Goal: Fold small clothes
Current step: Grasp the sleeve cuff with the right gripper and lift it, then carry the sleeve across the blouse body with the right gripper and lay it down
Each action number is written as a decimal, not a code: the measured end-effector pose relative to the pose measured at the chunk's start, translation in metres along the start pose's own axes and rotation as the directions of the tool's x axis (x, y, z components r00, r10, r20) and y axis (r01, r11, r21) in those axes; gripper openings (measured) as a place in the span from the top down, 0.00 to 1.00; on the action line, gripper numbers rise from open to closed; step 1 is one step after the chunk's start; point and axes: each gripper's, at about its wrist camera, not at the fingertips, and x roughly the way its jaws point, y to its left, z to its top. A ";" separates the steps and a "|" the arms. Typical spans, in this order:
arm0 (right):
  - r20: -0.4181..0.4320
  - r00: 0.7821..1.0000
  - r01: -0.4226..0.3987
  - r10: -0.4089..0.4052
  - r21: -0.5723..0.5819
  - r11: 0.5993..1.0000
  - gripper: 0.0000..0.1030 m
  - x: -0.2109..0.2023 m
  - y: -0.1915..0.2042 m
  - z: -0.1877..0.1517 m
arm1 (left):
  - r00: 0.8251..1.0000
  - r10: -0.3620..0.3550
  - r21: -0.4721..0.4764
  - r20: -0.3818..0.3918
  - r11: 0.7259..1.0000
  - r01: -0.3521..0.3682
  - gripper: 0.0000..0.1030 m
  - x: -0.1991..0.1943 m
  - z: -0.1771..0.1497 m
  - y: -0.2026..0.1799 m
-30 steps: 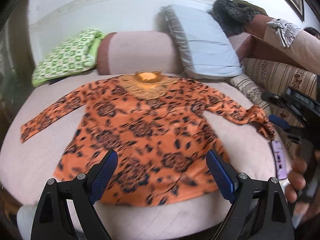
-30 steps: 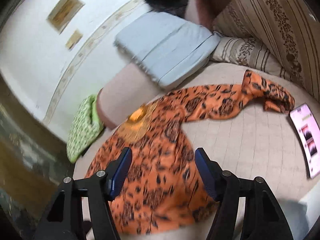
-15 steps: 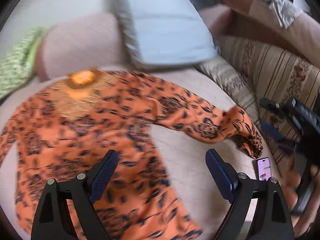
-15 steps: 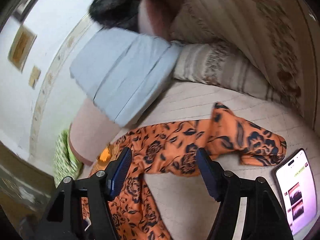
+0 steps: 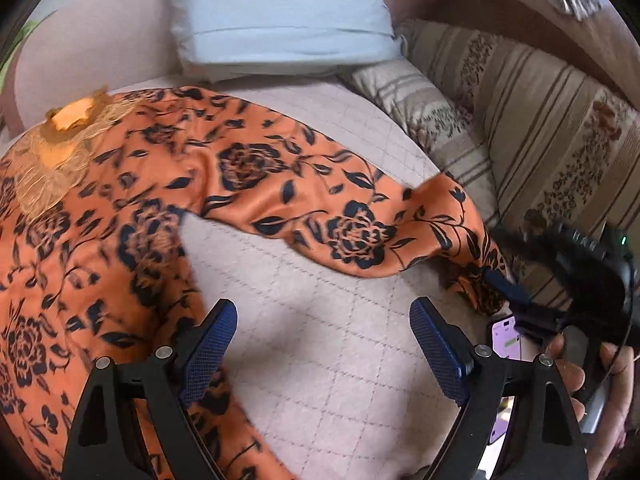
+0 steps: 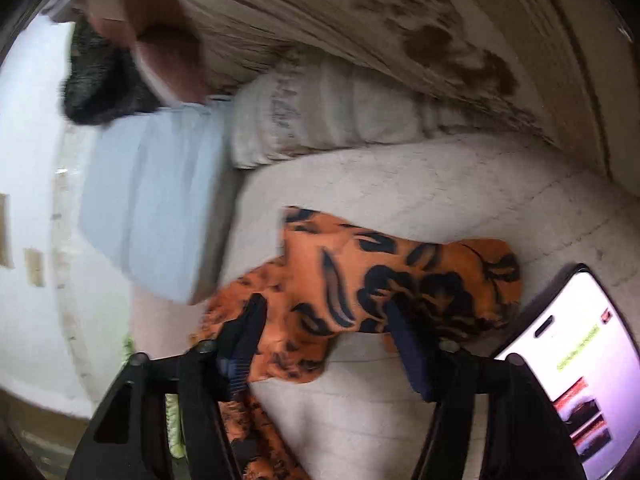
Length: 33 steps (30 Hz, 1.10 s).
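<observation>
Orange cloth with black roses: one blouse (image 5: 120, 200), spread flat on the quilted cover (image 5: 340, 360), up and to the left of the phone (image 5: 506, 336) in the left wrist view. Neckline at the far end from the phone. Right sleeve (image 5: 320, 208) stretched out towards the phone, with the cuff (image 6: 400, 280) bunched just beside its upper left edge.

Right gripper (image 6: 324, 312) spread wide just left of the phone, straddling the bunched cuff, with nothing pinched yet. Left gripper (image 5: 320, 316) likewise spread wide, hanging over bare cover left of the phone, between sleeve and blouse body, holding nothing.

Most likely the step in hand: taking the sleeve end to fold it in over the body. To do it well:
- Sink the right pads down either side of the cuff and close on the whole bunch, not on a single loose layer.
- Keep the outer finger off the phone while closing.
- Probably slippery, judging by the sheen, so grip firmly and lift only a little.
- Carry the cuff away from the phone, across the chest, and lay the sleeve straight.
- Bring the left gripper down near the shoulder, far from the phone, to hold the fold line.

Counted: one blouse; one sleeve in view; one phone; two grippers; one pale blue pillow (image 5: 280, 12) well beyond the phone; two striped cushions (image 5: 560, 120), as far as can be told.
</observation>
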 end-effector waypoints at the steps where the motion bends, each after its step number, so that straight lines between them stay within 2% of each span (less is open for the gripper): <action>1: 0.004 1.000 0.003 -0.003 0.000 1.000 0.50 -0.004 0.000 -0.004 | 1.000 0.000 -0.016 0.012 1.000 0.000 0.14 -0.008 -0.001 0.006; 5: 0.037 0.999 0.005 -0.005 -0.006 1.000 0.48 -0.021 0.008 -0.018 | 0.998 0.008 -0.067 0.064 0.998 -0.003 0.14 -0.035 -0.013 0.029; 7: 0.035 0.999 0.033 -0.034 0.028 0.999 0.45 -0.011 0.002 -0.013 | 0.996 0.024 -0.076 0.083 0.997 -0.017 0.14 -0.050 -0.023 0.040; 9: 0.012 1.000 0.021 -0.023 0.103 0.994 0.45 0.006 -0.010 -0.005 | 0.996 0.027 -0.085 0.087 0.996 -0.019 0.14 -0.062 -0.033 0.050; 10: 0.005 0.998 0.054 -0.055 0.125 0.991 0.45 0.014 -0.015 -0.003 | 0.996 0.029 -0.094 0.088 0.995 -0.020 0.14 -0.065 -0.037 0.056; 12: 0.032 0.998 0.052 -0.058 0.149 0.987 0.45 0.022 -0.019 0.000 | 0.995 0.031 -0.106 0.093 0.994 -0.022 0.14 -0.078 -0.047 0.064; 13: 0.059 0.993 0.090 -0.098 0.122 0.988 0.49 0.024 -0.015 0.002 | 0.995 0.035 -0.110 0.097 0.994 -0.024 0.14 -0.081 -0.050 0.070; 15: 0.116 0.978 0.171 -0.175 0.050 0.984 0.72 0.026 -0.004 0.005 | 0.994 0.039 -0.129 0.105 0.991 -0.025 0.14 -0.097 -0.059 0.082; 16: 0.128 0.974 0.187 -0.188 0.022 0.982 0.86 0.027 0.002 0.005 | 0.993 0.034 -0.141 0.109 0.990 -0.018 0.14 -0.107 -0.063 0.091; 18: 0.187 0.963 0.205 -0.193 -0.045 0.978 0.89 0.019 0.018 -0.002 | 0.993 0.031 -0.163 0.117 0.987 -0.011 0.14 -0.120 -0.071 0.106; 20: 0.272 0.947 0.225 -0.172 -0.178 0.958 0.90 0.004 0.052 -0.018 | 0.991 0.033 -0.186 0.126 0.983 -0.009 0.14 -0.128 -0.078 0.123; 21: 0.318 0.936 0.238 -0.150 -0.261 0.935 0.90 -0.006 0.073 -0.029 | 0.991 0.033 -0.192 0.129 0.981 -0.008 0.14 -0.132 -0.080 0.131; 23: 0.379 0.922 0.248 -0.073 -0.436 0.865 0.90 -0.025 0.115 -0.058 | 0.990 0.035 -0.215 0.134 0.977 -0.006 0.14 -0.139 -0.086 0.148; 24: 0.387 0.922 0.235 -0.016 -0.528 0.816 0.90 -0.033 0.137 -0.075 | 0.990 0.032 -0.225 0.137 0.974 -0.001 0.14 -0.143 -0.089 0.158; 26: 0.381 0.921 0.223 0.083 -0.688 0.691 0.90 -0.042 0.178 -0.116 | 0.988 0.037 -0.241 0.147 0.970 -0.001 0.14 -0.151 -0.091 0.176; 27: 0.345 0.928 0.194 0.139 -0.769 0.609 0.90 -0.043 0.199 -0.143 | 0.987 0.043 -0.250 0.156 0.968 -0.002 0.14 -0.155 -0.093 0.185; 29: 0.217 0.955 0.111 0.203 -0.894 0.434 0.90 -0.034 0.232 -0.197 | 0.983 0.058 -0.277 0.175 0.961 -0.007 0.14 -0.163 -0.095 0.204; 30: 0.171 0.962 0.084 0.212 -0.927 0.365 0.90 -0.028 0.240 -0.221 | 0.980 0.065 -0.294 0.188 0.956 -0.008 0.14 -0.169 -0.098 0.216; 32: 0.047 0.978 0.006 0.202 -0.980 0.197 0.90 -0.005 0.251 -0.277 | 0.974 0.085 -0.332 0.210 0.943 -0.011 0.14 -0.177 -0.103 0.237; 33: -0.019 0.985 -0.044 0.169 -0.988 0.146 0.90 0.012 0.250 -0.303 | 0.971 0.094 -0.369 0.220 0.929 -0.006 0.14 -0.183 -0.106 0.253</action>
